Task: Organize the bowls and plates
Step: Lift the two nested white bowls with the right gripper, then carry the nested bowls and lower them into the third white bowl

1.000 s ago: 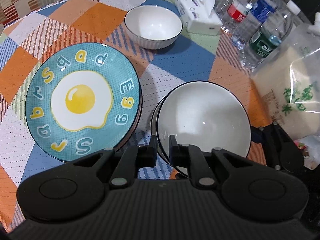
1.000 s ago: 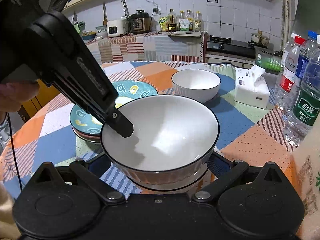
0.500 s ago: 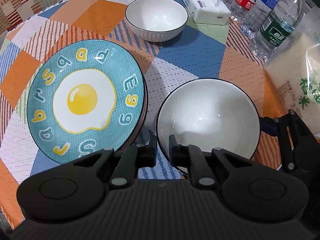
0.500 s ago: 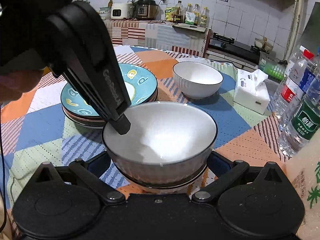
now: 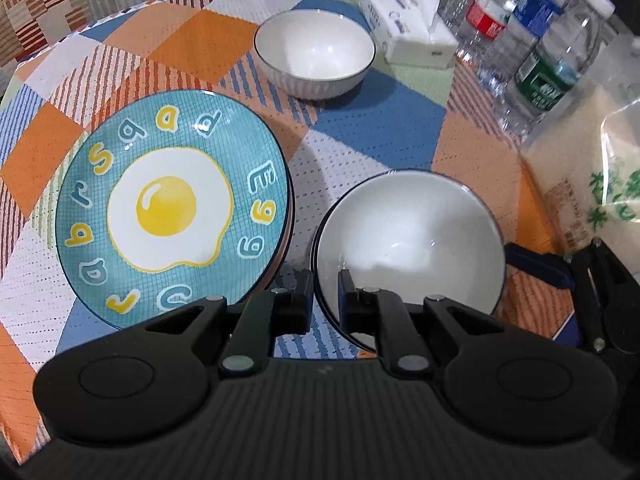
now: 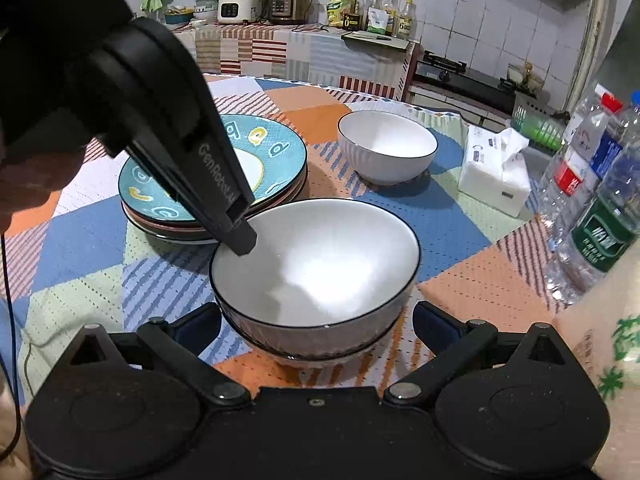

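Item 1: white ceramic bowl with thin dark rim point(image 6: 320, 264), on the patchwork-clothed table point(image 5: 380, 120), just beside the teal fried-egg plate point(image 5: 172, 204) topping a plate stack.

Change noted: compared with a second ago, it sits lower and level, nested in a matching lower bowl point(image 6: 312, 354).

Left gripper point(image 5: 322, 286): fingers clamped on its near rim.

Right gripper point(image 6: 316, 320): fingers wide apart, flanking the pair, touching neither.

Outstanding: release; the far white bowl point(image 5: 316, 52) is probably the next one to stack.
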Demonstrator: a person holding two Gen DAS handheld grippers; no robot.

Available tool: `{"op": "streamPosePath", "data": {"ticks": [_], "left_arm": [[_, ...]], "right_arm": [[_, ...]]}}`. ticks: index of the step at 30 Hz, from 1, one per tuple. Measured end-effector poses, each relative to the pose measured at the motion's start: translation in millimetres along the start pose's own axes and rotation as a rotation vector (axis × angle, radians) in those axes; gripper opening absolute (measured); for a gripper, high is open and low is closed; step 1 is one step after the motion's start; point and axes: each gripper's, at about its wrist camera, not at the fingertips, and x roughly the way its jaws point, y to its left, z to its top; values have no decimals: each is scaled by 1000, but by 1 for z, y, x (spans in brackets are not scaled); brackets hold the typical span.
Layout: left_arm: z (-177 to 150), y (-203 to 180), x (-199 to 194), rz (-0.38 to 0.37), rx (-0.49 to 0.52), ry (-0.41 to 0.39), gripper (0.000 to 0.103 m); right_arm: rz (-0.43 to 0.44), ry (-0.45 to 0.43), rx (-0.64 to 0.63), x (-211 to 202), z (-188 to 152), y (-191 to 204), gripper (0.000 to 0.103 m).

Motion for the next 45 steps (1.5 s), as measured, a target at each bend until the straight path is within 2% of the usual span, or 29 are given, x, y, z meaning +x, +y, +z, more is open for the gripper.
{"op": "streamPosePath", "data": {"ticks": [5,8,14,16,22,25,27,29,32,36,39,41,44,45], "left_arm": [[8,6,-22,-44,-19,-41,11],[15,10,-36,-43,-13,-71,11],[37,24,-55,-27,-10,-140,14],[47,32,-57,-32,-21,-165,14],[75,54,-47,-26,-51,-235,17],[90,61,-28,-4,-26,-272,29],[98,66,-14,36,-21,-297,29],[109,70,3,34,-18,-306,34],[123,77,25,16,-57,-288,39],[135,82,51,-10,-116,-257,41],[139,81,69,-5,-144,-242,41],[140,80,76,-9,-152,-239,40],[139,76,82,-37,-130,-220,35],[138,73,83,-56,-105,-209,33]], "right_arm": [[46,-49,40,-27,4,-10,103],[71,-86,60,-40,14,-19,103],[136,-100,113,-43,54,-47,101],[159,-87,157,-37,72,-59,97],[195,-14,339,9,117,-100,81],[234,39,473,46,128,-123,77],[258,77,550,71,131,-134,77],[280,103,642,96,129,-144,77],[266,122,725,126,127,-153,76],[162,151,705,157,128,-148,74],[83,173,661,176,126,-141,67],[66,185,656,184,124,-140,59],[66,167,686,186,118,-148,44],[69,158,713,186,115,-153,31]]}}
